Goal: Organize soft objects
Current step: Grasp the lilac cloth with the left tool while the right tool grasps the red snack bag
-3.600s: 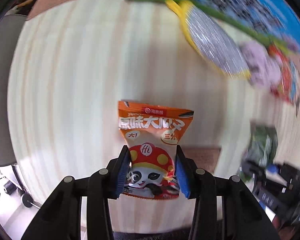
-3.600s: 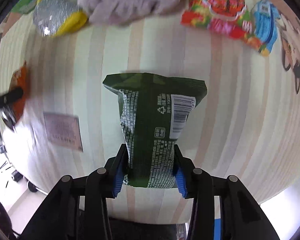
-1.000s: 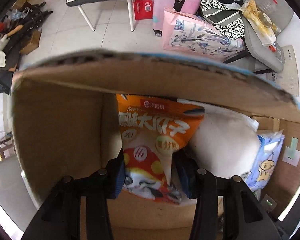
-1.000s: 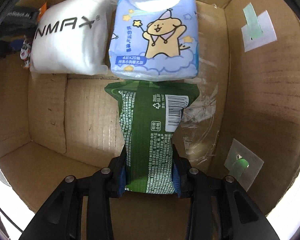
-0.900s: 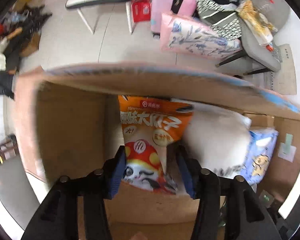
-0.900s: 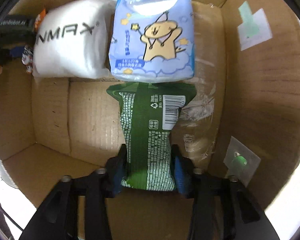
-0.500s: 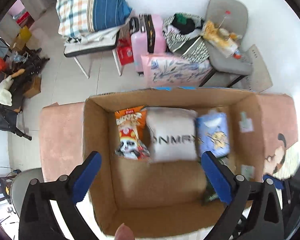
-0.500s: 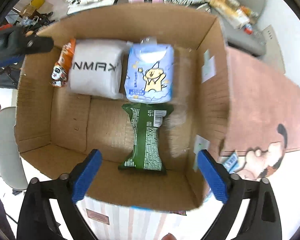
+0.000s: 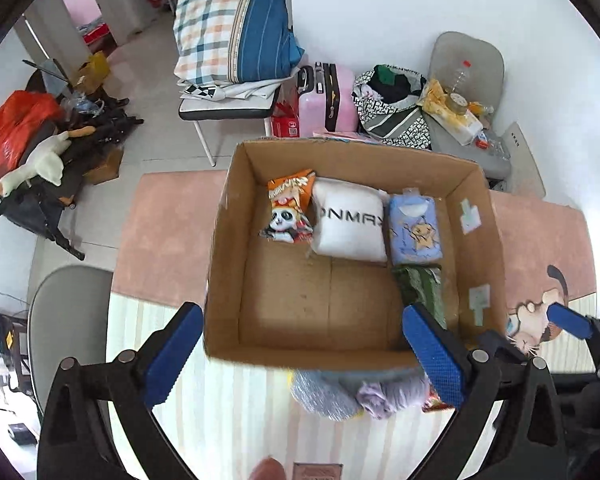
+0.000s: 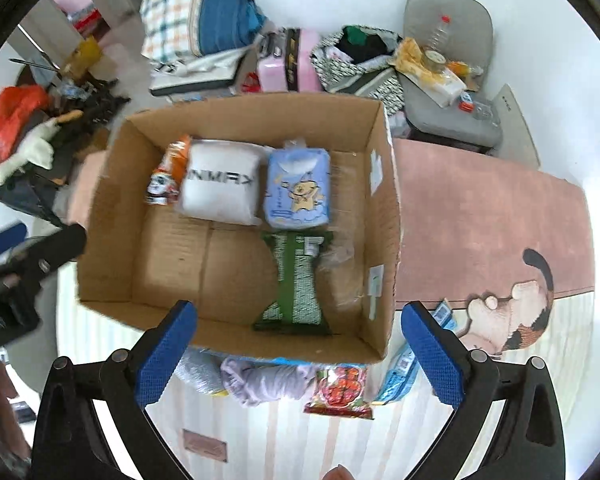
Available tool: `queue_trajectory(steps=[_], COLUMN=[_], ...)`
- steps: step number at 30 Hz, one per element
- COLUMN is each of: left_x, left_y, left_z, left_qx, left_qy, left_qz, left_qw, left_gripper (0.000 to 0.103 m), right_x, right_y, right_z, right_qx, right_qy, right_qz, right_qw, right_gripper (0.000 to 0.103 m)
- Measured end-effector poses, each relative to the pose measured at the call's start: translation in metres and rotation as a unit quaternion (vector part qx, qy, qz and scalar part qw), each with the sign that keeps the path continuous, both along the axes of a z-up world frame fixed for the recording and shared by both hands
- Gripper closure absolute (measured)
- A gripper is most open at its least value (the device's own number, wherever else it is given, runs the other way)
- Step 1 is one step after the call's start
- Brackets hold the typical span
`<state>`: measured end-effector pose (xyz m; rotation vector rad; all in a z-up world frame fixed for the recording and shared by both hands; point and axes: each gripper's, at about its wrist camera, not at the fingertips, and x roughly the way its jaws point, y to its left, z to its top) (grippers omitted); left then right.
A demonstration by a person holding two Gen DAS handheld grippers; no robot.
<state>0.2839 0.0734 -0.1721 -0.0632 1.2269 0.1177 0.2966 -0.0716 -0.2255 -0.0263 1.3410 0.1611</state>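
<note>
A cardboard box (image 9: 236, 240) (image 10: 108, 208) stands on the table. Inside it lie an orange panda snack bag (image 9: 290, 208) (image 10: 166, 172), a white pillow pack (image 9: 350, 222) (image 10: 220, 182), a blue tissue pack (image 9: 414, 230) (image 10: 298, 188) and a green snack bag (image 9: 422, 292) (image 10: 296, 280). My left gripper (image 9: 306, 356) is open and empty, held above the box's near wall. My right gripper (image 10: 298, 354) is open and empty, also above the near wall. A lilac soft thing (image 9: 384, 394) (image 10: 264, 382), a red snack bag (image 10: 340, 392) and a blue packet (image 10: 400, 372) lie on the table in front of the box.
A striped light table top (image 9: 228, 412) (image 10: 284, 440) lies under the grippers, with a pink cartoon mat (image 9: 164, 232) (image 10: 480, 232) beyond. A silver-and-yellow pouch (image 10: 198, 372) lies by the lilac thing. Chairs, a pink suitcase (image 9: 328, 100) and bags stand on the floor behind.
Both grippers have let go of their bags, opened wide and drawn back up out of the box. The orange bag and the green bag now lie inside the box.
</note>
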Motion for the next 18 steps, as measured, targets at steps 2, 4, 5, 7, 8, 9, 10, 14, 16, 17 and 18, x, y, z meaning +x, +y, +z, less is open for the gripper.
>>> queue_trajectory(steps=[2, 4, 5, 7, 8, 9, 10, 14, 16, 17, 18], left_x=[-0.015, -0.027, -0.033, -0.042, -0.045, -0.048, -0.050, -0.054, -0.052, -0.050, -0.049], left_y=[-0.015, -0.036, -0.046, -0.072, -0.083, -0.092, -0.101, -0.136, -0.147, -0.152, -0.158], left_z=[0.000, -0.006, -0.012, -0.032, -0.046, -0.057, -0.067, -0.109, -0.125, -0.133, -0.140], left_qx=[0.008, 0.042, 0.057, 0.071, 0.071, 0.068, 0.063, 0.055, 0.039, 0.030, 0.028], left_qy=[-0.005, -0.002, 0.000, 0.019, 0.039, 0.055, 0.069, 0.116, 0.139, 0.148, 0.155], left_qz=[-0.015, -0.046, -0.060, -0.100, -0.115, -0.124, -0.131, -0.152, -0.149, -0.147, -0.146], left_qw=[0.9998, 0.9980, 0.9965, 0.9923, 0.9900, 0.9885, 0.9869, 0.9801, 0.9783, 0.9776, 0.9767], left_gripper=[0.001, 0.001, 0.001, 0.001, 0.001, 0.001, 0.001, 0.005, 0.006, 0.014, 0.024], right_x=[-0.009, -0.018, -0.024, -0.035, -0.042, -0.047, -0.052, -0.068, -0.072, -0.072, -0.070], right_y=[-0.010, -0.024, -0.038, -0.065, -0.081, -0.093, -0.106, -0.149, -0.164, -0.171, -0.174], right_z=[0.006, 0.002, -0.002, -0.014, -0.025, -0.034, -0.046, -0.097, -0.117, -0.129, -0.139], right_qx=[0.009, -0.001, -0.003, 0.006, 0.014, 0.019, 0.020, 0.014, 0.026, 0.033, 0.039], right_qy=[-0.004, 0.006, 0.013, 0.029, 0.043, 0.055, 0.069, 0.111, 0.125, 0.134, 0.141], right_qz=[-0.002, -0.001, -0.011, -0.030, -0.042, -0.051, -0.061, -0.100, -0.120, -0.132, -0.139], right_qw=[1.000, 1.000, 1.000, 0.999, 0.998, 0.997, 0.996, 0.989, 0.985, 0.982, 0.979], right_gripper=[0.000, 0.000, 0.000, 0.000, 0.000, 0.000, 0.000, 0.002, 0.008, 0.013, 0.015])
